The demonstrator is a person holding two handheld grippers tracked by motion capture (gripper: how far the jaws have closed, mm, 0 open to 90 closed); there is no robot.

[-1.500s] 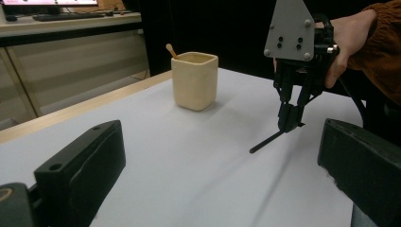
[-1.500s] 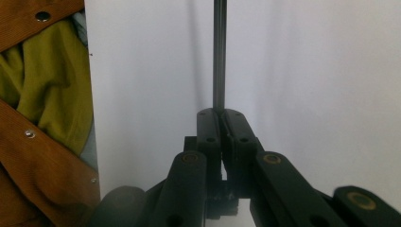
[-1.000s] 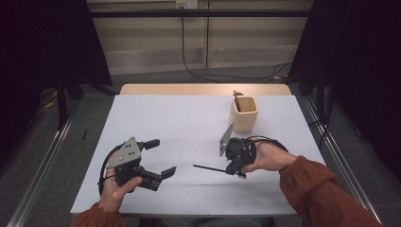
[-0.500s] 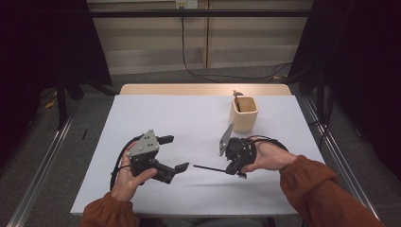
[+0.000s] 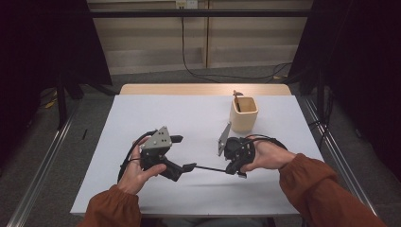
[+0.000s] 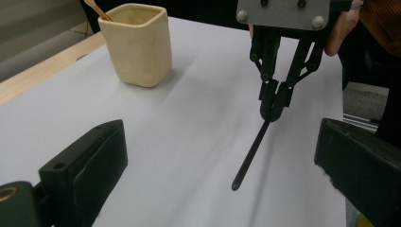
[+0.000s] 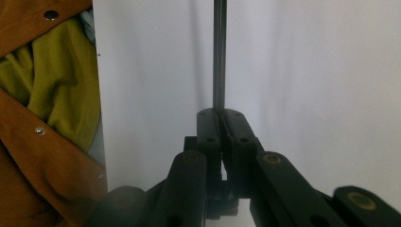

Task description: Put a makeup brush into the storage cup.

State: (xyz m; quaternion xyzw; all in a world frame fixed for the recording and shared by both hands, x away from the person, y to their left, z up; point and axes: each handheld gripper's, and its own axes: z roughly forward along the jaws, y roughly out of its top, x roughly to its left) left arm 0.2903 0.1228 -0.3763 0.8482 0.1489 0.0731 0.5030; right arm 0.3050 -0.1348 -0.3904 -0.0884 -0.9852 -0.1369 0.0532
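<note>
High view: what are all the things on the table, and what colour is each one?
Table: one, white top, wooden far edge.
Cup: one, cream, far right part of the table.
Stick in cup: one, brownish, pokes above the cup's rim.
Rod: one, black, thin, clamped at one end by the right gripper, pointing toward the left gripper.
Sleeves: two, rust-brown, near edge.
Left gripper: black, jaws open, beside the rod's free end.
Right gripper: black, shut on the rod.
</note>
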